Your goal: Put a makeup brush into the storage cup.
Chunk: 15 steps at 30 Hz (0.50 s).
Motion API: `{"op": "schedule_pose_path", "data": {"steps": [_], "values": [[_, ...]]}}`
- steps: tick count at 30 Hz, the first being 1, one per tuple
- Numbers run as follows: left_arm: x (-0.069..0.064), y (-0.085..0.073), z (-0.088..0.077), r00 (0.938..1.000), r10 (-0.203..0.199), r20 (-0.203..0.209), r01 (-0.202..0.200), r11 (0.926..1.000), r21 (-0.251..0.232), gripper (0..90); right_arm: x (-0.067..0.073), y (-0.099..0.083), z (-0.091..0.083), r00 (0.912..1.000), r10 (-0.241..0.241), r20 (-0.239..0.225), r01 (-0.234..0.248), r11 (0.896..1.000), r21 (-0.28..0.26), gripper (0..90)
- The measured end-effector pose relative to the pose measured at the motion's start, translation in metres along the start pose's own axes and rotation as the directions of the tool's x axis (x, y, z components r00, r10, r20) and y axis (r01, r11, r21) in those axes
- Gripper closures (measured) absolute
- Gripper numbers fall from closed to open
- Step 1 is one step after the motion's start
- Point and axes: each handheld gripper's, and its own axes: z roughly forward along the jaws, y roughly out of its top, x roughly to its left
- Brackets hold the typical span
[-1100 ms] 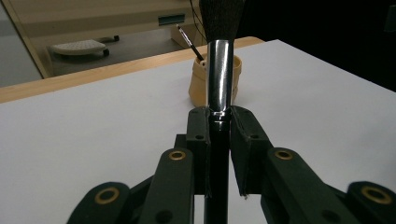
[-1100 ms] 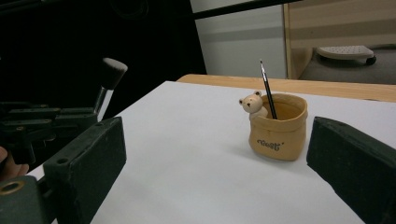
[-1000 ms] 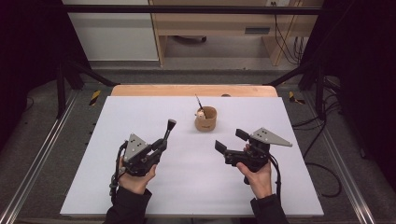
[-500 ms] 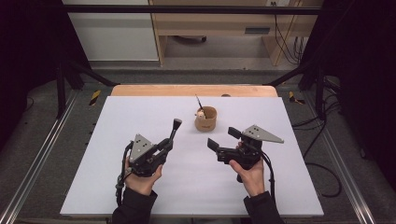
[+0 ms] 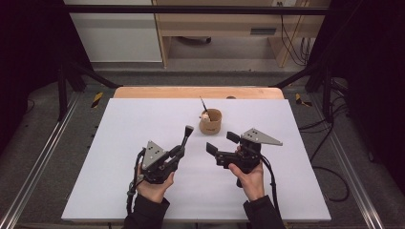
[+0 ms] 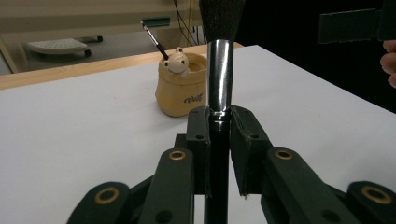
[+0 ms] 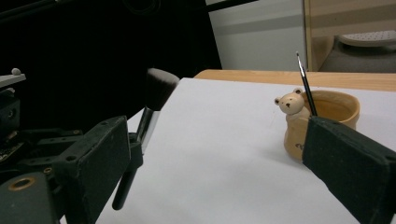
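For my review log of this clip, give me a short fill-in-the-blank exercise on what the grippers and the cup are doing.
1. The left gripper is shut on a makeup ____.
2. The right gripper has its jaws ____ and holds nothing.
3. The tan cup bears a small ____ figure on its rim.
4. A thin brush stands ____ the cup.

Missing words: brush; open; bear; in

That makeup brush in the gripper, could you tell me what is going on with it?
A person holds a gripper in each hand over the white table. The left gripper is shut on the makeup brush, bristles pointing toward the bear pot, which already holds a thin brush. The right gripper is open and holds nothing.
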Motion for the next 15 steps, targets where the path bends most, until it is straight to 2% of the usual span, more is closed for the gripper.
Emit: {"op": "schedule_pose_path", "data": {"steps": [11, 15], "values": [[-0.009, -0.006, 0.009, 0.9999, 0.002, 0.01, -0.002, 1.0, 0.007, 77.8, 0.006, -0.006, 0.013, 0.9992, 0.028, -0.03, -0.027, 0.999, 0.022, 10.9], [-0.012, -0.006, 0.01, 0.9999, 0.008, 0.008, -0.008, 1.0, 0.002, 77.8, 0.009, -0.009, 0.017, 0.998, 0.046, -0.044, -0.045, 0.999, 0.029, 15.3]]}}
